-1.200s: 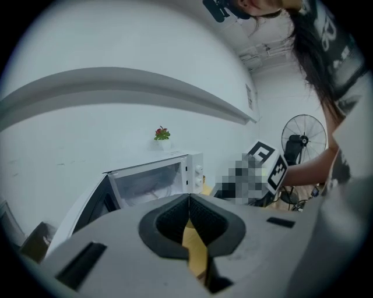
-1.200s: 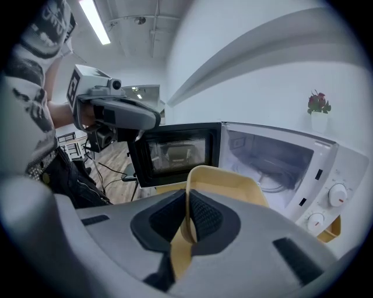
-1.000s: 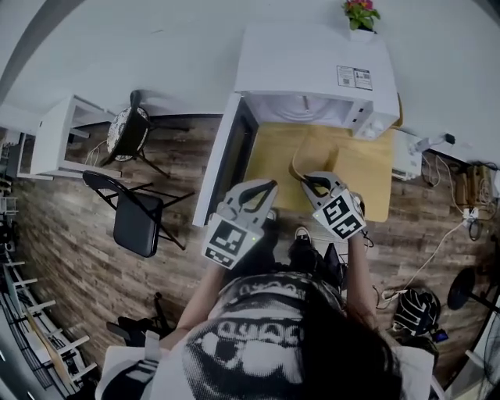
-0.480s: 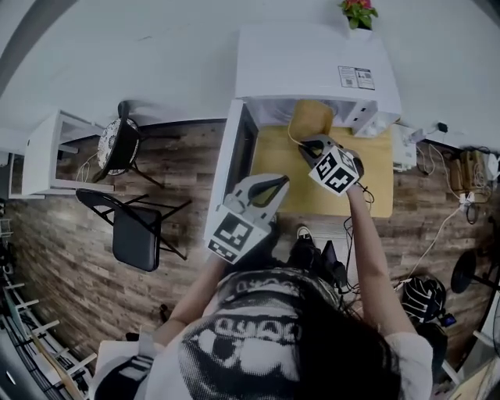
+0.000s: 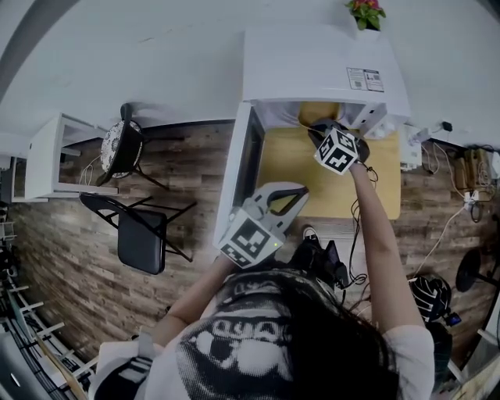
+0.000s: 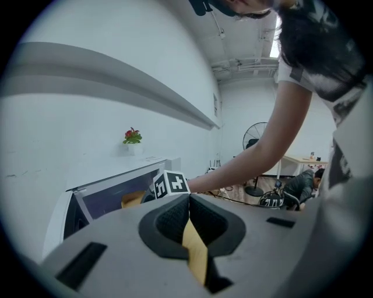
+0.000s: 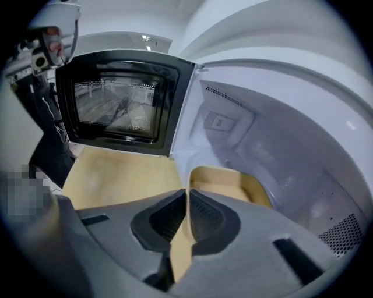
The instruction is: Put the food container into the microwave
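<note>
The tan food container is at the mouth of the open white microwave, partly inside the cavity. My right gripper is shut on the container's near rim. In the right gripper view the container reaches into the cavity, its rim pinched by the right gripper. The microwave door stands swung open to the left. My left gripper hovers shut over the table's left front, holding nothing. From the left gripper I see the right gripper's marker cube at the microwave.
The microwave sits on a wooden table. A potted plant stands behind it. A black folding chair, a round-seated chair and a white cabinet are on the plank floor at left. Cables lie right of the table.
My right gripper carried the container from the table's front edge up to the microwave opening. The left gripper drifted slightly right and stayed shut.
</note>
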The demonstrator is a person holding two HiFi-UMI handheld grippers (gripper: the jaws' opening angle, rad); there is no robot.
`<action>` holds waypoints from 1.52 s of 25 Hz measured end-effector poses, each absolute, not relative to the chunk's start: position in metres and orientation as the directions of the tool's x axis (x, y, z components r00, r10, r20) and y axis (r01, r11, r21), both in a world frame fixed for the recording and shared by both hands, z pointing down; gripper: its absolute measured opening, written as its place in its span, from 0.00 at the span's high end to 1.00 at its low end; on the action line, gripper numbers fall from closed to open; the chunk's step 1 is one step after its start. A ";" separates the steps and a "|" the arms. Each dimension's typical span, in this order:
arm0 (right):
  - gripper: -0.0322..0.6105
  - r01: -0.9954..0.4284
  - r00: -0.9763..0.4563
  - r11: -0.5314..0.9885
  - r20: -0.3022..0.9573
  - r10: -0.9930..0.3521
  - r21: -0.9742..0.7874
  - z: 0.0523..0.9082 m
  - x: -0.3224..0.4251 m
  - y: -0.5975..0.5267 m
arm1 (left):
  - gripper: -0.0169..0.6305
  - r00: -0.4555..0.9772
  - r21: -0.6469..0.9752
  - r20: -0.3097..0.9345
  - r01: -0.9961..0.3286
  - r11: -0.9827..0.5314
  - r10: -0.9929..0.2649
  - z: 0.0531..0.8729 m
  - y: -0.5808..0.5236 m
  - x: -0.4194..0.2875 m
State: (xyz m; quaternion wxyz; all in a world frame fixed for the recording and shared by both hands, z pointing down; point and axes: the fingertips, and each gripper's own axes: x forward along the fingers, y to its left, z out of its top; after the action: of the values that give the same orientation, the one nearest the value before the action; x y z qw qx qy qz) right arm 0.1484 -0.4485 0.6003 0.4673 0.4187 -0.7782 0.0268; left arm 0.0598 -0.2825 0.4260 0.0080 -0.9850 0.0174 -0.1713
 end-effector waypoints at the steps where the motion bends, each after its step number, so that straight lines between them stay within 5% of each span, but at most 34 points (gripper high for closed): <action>1: 0.91 -0.681 -0.207 0.642 0.748 -0.631 0.353 0.602 0.149 -0.453 | 0.97 0.939 -0.024 0.341 -0.024 -0.999 -0.031 0.427 -0.281 0.060; 13: 0.90 -0.773 -0.163 0.531 0.700 -0.695 0.348 0.598 0.156 -0.497 | 0.97 0.938 -0.032 0.348 0.017 -0.999 0.005 0.430 -0.273 0.061; 17: 0.77 -0.793 -0.165 0.510 0.688 -0.706 0.333 0.594 0.153 -0.493 | 0.97 0.939 -0.029 0.344 0.027 -0.999 0.016 0.429 -0.272 0.060; 23: 0.77 -0.843 -0.159 0.442 0.644 -0.748 0.306 0.576 0.153 -0.470 | 0.97 0.947 -0.007 0.318 0.035 -0.999 0.031 0.425 -0.274 0.059; 38: 0.79 -0.989 0.027 0.059 0.551 -0.834 0.138 0.550 0.138 -0.319 | 0.97 0.937 0.035 0.253 0.241 -0.970 0.242 0.418 -0.241 0.052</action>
State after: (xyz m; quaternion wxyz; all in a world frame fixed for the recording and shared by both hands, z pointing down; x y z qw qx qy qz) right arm 0.1382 -0.3194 0.5500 0.2564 0.6692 -0.6809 0.1509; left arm 0.0518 -0.2406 0.4180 -0.0017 -0.9840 -0.1227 -0.1289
